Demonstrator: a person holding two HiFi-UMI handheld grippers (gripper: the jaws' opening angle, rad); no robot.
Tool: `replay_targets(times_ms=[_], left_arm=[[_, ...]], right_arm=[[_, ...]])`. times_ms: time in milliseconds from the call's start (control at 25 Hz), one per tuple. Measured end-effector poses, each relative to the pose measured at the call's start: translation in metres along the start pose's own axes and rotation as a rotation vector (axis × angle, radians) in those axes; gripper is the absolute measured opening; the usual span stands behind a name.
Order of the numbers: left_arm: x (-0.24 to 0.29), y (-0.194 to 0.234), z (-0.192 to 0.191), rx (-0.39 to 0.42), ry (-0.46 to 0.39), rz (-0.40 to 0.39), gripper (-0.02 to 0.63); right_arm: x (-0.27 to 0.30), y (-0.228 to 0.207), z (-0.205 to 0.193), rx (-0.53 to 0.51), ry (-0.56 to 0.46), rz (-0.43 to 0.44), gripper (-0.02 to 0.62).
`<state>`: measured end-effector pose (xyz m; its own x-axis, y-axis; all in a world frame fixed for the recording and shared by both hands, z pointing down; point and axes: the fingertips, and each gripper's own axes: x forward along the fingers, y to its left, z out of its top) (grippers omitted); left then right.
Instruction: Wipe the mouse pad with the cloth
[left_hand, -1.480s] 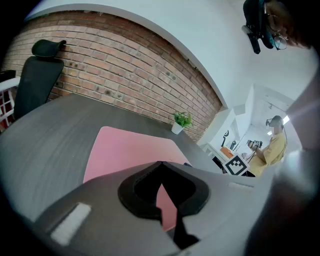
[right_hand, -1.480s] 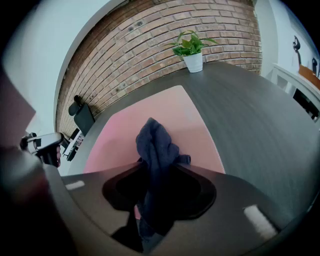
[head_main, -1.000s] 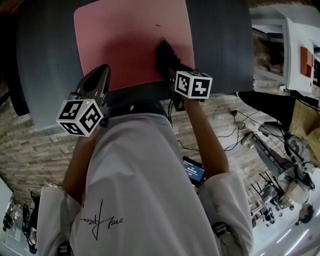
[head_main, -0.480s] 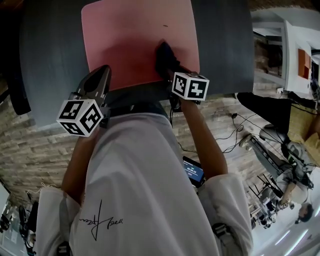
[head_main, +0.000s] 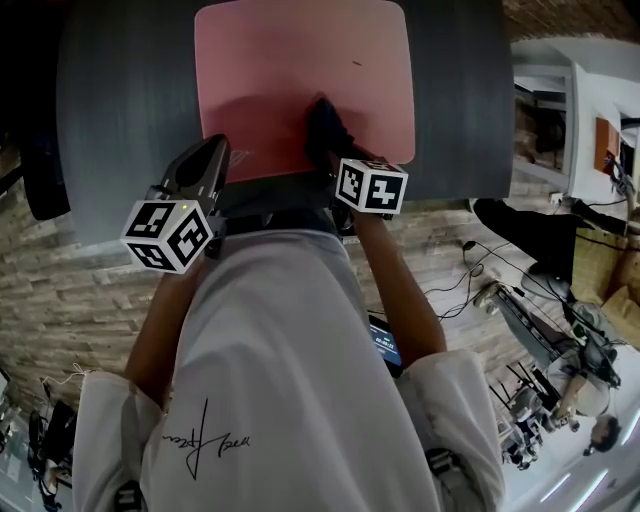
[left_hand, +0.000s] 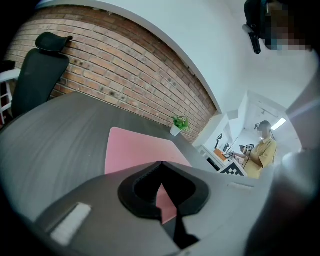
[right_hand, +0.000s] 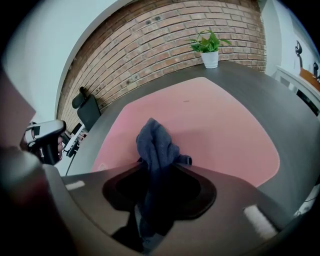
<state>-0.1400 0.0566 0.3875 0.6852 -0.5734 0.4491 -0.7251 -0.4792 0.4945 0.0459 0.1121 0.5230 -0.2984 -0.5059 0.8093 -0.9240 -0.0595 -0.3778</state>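
A pink mouse pad (head_main: 300, 80) lies on the dark grey table (head_main: 130, 110); it also shows in the left gripper view as the pad (left_hand: 135, 150) and in the right gripper view as the pad (right_hand: 215, 125). My right gripper (head_main: 325, 130) is shut on a dark blue cloth (right_hand: 156, 150), and the bunched cloth (head_main: 322, 125) rests on the pad's near edge. My left gripper (head_main: 215, 158) is shut with nothing in it, its tips over the pad's near left corner.
A small potted plant (right_hand: 209, 47) stands at the table's far end, also seen as the plant (left_hand: 178, 125). A black office chair (left_hand: 37, 75) is beside the table by the brick wall. A person (left_hand: 262, 155) stands further off. Cables lie on the floor (head_main: 470, 260).
The head view has shifted, so the pad and table sit further right in the picture. The right gripper with the cloth has stayed near the pad's near edge. The left gripper barely moved.
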Motion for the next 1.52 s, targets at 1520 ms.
replay_targets(times_ms=[1520], left_arm=[[-0.028, -0.016, 0.035, 0.001, -0.026, -0.185, 0.008]], right_arm=[[-0.003, 0.144, -0.018, -0.266, 0.05, 0.236, 0.141]])
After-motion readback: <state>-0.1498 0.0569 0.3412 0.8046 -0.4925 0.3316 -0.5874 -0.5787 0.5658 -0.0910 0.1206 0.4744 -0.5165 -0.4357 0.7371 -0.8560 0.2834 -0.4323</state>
